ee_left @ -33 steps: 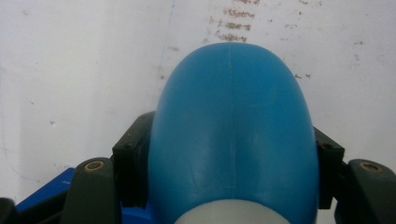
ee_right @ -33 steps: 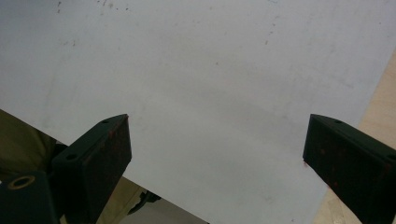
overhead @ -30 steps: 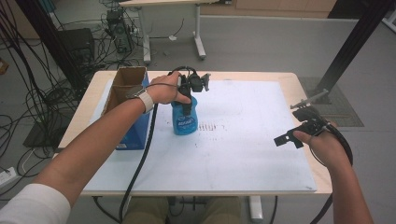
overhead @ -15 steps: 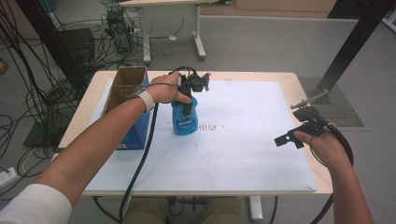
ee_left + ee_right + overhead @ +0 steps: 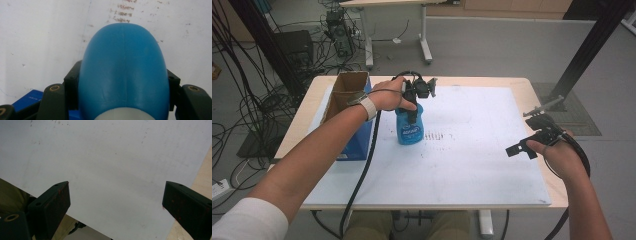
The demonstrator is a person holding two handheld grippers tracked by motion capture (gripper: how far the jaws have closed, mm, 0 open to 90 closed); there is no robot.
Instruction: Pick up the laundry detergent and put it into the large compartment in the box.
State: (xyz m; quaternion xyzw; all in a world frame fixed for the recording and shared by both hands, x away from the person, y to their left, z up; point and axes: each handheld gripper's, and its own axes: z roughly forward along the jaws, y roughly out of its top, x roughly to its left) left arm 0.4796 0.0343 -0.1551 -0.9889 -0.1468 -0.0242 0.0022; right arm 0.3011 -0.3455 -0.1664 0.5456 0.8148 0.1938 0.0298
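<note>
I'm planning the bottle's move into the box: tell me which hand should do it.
Left, I'd say. The left gripper is already shut on the blue bottle, right beside the open cardboard box. The right gripper hangs open and empty over the white sheet, far across the table.

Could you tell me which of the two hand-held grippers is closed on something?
The left hand-held gripper: its jaws clamp the blue bottle, while the right hand-held gripper hangs open over the white sheet.

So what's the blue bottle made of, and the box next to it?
The blue bottle looks like smooth, slightly shiny plastic: a moulding seam runs down its rounded side. The box seems to be cardboard, brown and dull inside its open flaps, with a blue printed outside.
</note>
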